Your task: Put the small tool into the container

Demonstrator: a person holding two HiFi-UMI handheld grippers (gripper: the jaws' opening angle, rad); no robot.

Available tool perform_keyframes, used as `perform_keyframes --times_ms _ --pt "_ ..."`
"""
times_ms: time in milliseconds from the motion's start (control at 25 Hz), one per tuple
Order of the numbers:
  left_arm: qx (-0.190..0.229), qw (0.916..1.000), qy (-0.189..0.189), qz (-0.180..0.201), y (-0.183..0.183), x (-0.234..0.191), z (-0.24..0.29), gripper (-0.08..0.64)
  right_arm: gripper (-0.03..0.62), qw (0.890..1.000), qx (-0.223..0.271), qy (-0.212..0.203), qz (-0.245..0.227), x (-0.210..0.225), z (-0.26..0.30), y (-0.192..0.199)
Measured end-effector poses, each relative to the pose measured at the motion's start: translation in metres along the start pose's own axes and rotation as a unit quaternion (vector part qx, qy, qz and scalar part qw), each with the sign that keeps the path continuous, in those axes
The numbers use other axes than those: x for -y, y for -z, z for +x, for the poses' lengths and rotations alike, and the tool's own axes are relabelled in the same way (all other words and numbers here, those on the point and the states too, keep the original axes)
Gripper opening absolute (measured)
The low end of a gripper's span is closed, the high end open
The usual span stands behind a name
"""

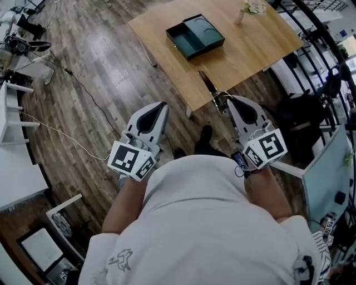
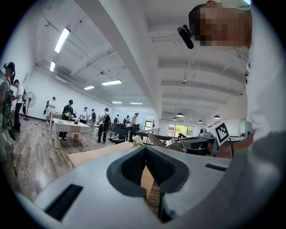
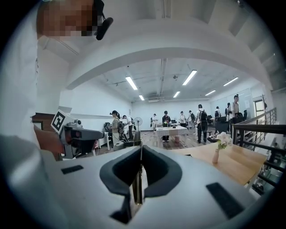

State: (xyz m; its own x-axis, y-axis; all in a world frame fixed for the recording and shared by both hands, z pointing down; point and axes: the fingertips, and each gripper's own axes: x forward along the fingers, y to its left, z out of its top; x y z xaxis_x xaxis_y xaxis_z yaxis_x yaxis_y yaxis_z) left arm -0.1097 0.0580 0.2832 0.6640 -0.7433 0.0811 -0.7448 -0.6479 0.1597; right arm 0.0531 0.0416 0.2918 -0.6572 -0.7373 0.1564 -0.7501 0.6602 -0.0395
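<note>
A dark green container (image 1: pixel 194 36) lies open on the wooden table (image 1: pixel 250 53), its lid beside the tray. My right gripper (image 1: pixel 225 101) hangs off the table's near edge, shut on the small tool (image 1: pixel 208 86), a thin dark blade that juts toward the table. In the right gripper view the tool (image 3: pixel 138 179) stands as a slim brass strip pinched between the jaws of the right gripper (image 3: pixel 139 150). My left gripper (image 1: pixel 162 106) is over the floor left of the table, shut with nothing in it. From the left gripper (image 2: pixel 146 150) I also see the tool (image 2: pixel 154 140).
A small vase of white flowers (image 1: pixel 245 11) stands at the table's far side. Black railing (image 1: pixel 322 50) runs along the right. White furniture and cables (image 1: pixel 16 111) lie at the left. Several people stand around a far table (image 3: pixel 172 130).
</note>
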Motion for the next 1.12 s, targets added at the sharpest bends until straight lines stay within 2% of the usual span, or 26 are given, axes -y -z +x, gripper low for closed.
perform_keyframes --times_ms 600,760,1120 --pt "-0.007 0.9994 -0.035 -0.005 -0.011 -0.024 0.111 0.006 0.012 0.999 -0.006 -0.044 0.005 0.114 0.049 -0.010" --pt "-0.008 0.9993 -0.036 -0.004 -0.019 -0.024 0.133 0.006 0.012 0.999 -0.008 -0.046 0.013 0.134 0.050 -0.014" --pt "-0.031 0.9992 -0.025 -0.004 -0.002 -0.026 0.166 0.006 0.014 0.998 -0.021 -0.047 0.028 0.165 0.064 0.006"
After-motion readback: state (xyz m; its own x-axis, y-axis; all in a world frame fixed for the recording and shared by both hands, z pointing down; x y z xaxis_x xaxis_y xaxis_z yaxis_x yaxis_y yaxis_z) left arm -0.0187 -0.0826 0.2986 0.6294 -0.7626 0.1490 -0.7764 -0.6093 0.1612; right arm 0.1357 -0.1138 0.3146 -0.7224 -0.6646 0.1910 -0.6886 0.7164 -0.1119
